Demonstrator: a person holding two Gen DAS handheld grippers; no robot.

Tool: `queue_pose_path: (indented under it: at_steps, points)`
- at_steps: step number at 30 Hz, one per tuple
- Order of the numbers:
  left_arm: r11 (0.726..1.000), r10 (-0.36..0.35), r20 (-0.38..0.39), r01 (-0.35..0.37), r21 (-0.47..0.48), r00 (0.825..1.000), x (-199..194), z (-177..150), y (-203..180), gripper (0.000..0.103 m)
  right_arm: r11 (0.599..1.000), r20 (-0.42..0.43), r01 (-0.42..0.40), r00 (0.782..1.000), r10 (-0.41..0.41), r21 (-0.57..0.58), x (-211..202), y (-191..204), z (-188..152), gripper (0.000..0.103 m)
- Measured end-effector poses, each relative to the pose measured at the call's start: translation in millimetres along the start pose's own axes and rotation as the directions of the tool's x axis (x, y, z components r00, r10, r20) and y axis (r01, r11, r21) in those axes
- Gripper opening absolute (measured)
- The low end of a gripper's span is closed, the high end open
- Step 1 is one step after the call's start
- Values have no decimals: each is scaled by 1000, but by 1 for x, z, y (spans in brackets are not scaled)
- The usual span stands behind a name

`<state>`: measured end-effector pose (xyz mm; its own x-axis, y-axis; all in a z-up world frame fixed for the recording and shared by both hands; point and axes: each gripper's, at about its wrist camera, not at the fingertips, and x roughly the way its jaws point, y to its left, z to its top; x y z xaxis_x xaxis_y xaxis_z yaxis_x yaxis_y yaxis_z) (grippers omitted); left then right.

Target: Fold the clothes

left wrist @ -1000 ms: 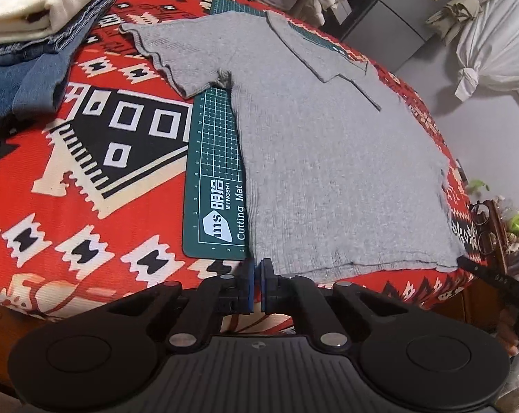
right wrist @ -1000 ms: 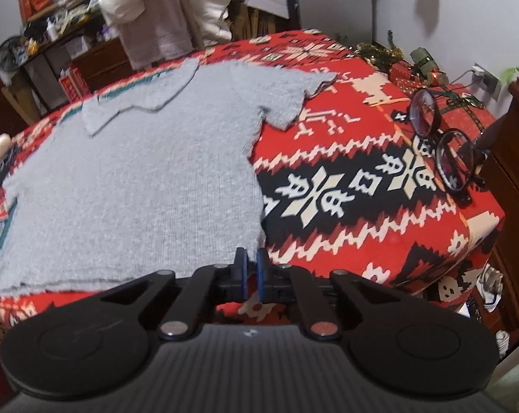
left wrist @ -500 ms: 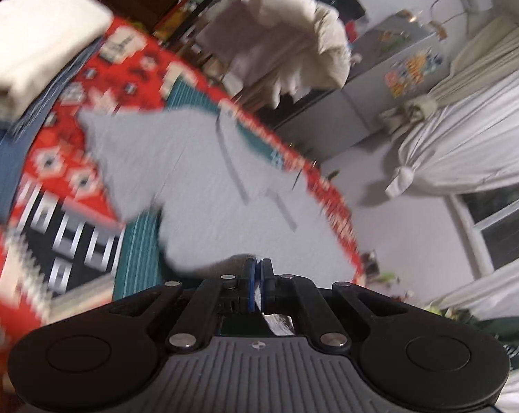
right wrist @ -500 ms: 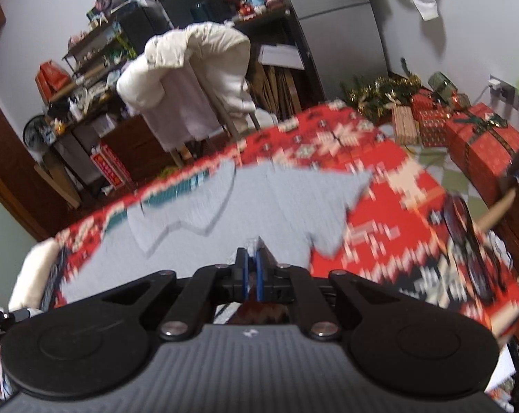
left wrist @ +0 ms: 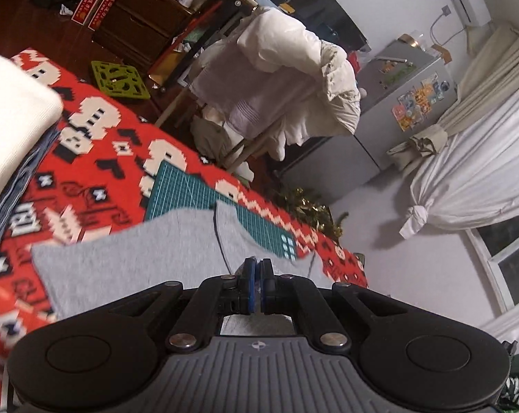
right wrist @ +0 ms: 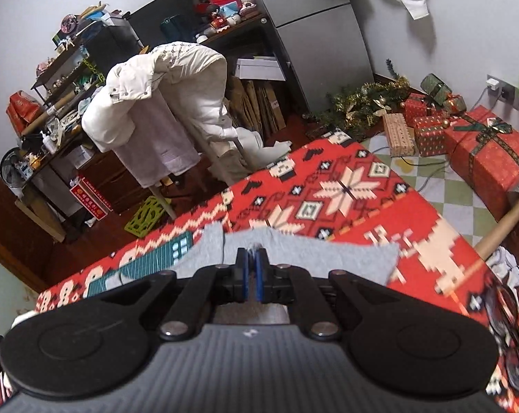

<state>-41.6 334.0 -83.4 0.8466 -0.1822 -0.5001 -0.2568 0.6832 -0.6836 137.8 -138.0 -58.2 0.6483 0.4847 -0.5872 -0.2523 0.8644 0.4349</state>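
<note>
A grey short-sleeved shirt lies on the red patterned tablecloth, partly over a green cutting mat. My left gripper is shut with grey fabric pinched between its blue pads, lifted over the shirt near the collar. In the right wrist view the shirt shows its upper edge and one sleeve. My right gripper is also shut on a bit of grey fabric above the collar area. The shirt's lower part is hidden behind both grippers.
A folded white garment rests on folded jeans at the table's left. Glasses lie near the right edge. Beyond the table stand a chair draped with a white jacket, a fridge and wrapped gift boxes.
Both grippers, shut at the shirt's bottom hem a second ago, have risen and swung forward over the shirt toward its collar, taking the hem with them.
</note>
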Motion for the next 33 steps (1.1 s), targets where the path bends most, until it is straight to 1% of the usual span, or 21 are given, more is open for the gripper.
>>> queue_pose_path:
  at_steps: [5,8,15,21,24,29,33]
  points:
    - [1000,19,7,-19,21,1000,21,13,2,3,1000,-2,7,1000,-7,-31,30,13,11,4]
    - [999,35,3,-35,39,999,34,21,2,2,998,-13,27,1000,-28,-52,51,18,14,4]
    - [996,74,-19,-73,41,997,62,34,9,2,998,-39,42,998,-44,-48,84,14,16,4]
    - [995,101,-38,-100,31,994,75,36,17,2,998,-58,48,997,-51,-47,106,13,15,4]
    - [993,118,-54,-117,16,992,82,37,22,3,998,-67,50,996,-54,-48,114,14,15,5]
    - [990,128,-80,-133,-58,989,93,39,36,3,998,-100,61,993,-64,-34,133,10,13,5]
    - [987,144,-84,-149,-64,986,100,41,39,3,997,-122,70,990,-72,-20,148,6,13,5]
